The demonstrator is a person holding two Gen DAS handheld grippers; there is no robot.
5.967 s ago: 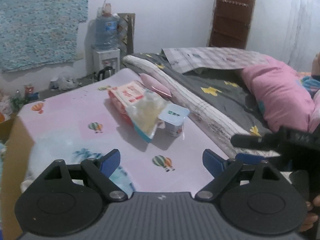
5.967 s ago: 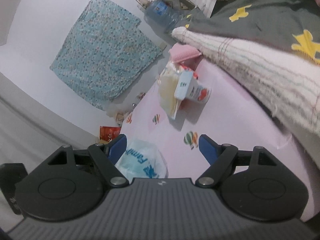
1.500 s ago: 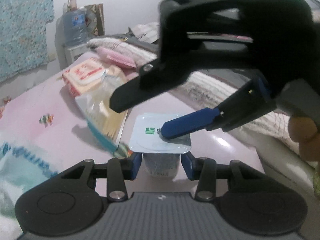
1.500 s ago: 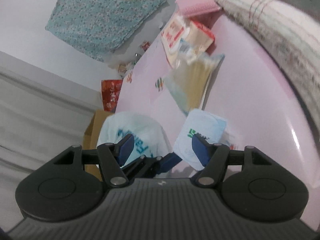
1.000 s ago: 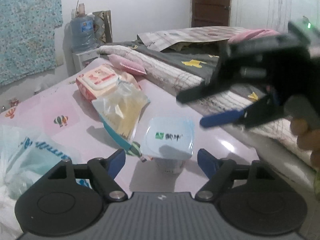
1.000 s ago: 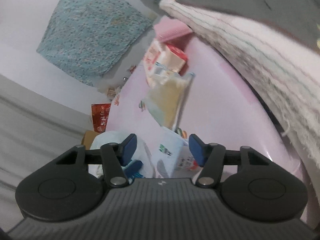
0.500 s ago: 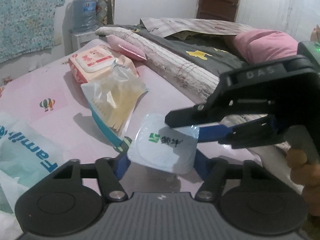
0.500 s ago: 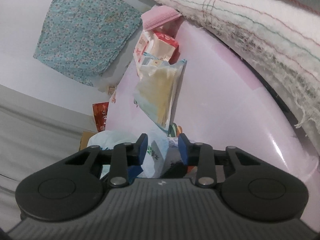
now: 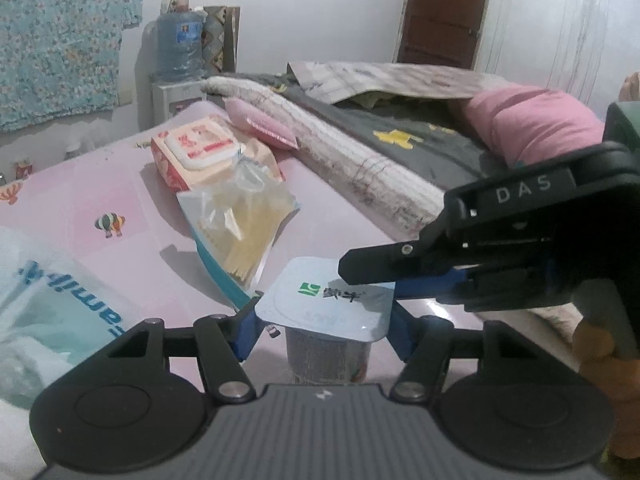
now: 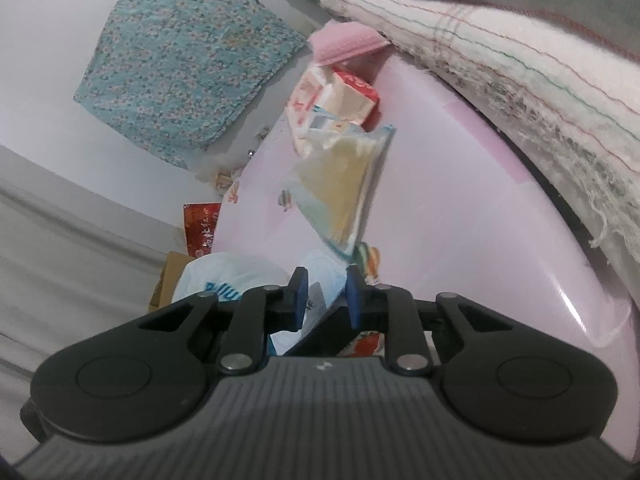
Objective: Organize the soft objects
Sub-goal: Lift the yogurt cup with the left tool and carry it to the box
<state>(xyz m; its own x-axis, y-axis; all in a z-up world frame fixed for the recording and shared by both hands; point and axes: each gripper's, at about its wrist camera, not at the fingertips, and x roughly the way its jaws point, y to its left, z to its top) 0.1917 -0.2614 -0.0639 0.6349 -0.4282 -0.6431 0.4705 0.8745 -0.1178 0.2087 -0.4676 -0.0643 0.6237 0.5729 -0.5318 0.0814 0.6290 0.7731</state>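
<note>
The left gripper (image 9: pixel 322 326), wide apart a second ago, now clamps the yogurt cup (image 9: pixel 326 338) near the pink table's (image 9: pixel 80 200) right edge. The right gripper (image 10: pixel 322 298) is closing on the cup's foil lid (image 9: pixel 326 298).

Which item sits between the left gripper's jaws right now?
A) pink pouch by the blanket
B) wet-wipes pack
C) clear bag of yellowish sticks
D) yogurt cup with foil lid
D: in the left wrist view the yogurt cup stands between the left gripper fingers, while the wipes, the bag and the pouch lie farther back on the table.
</note>
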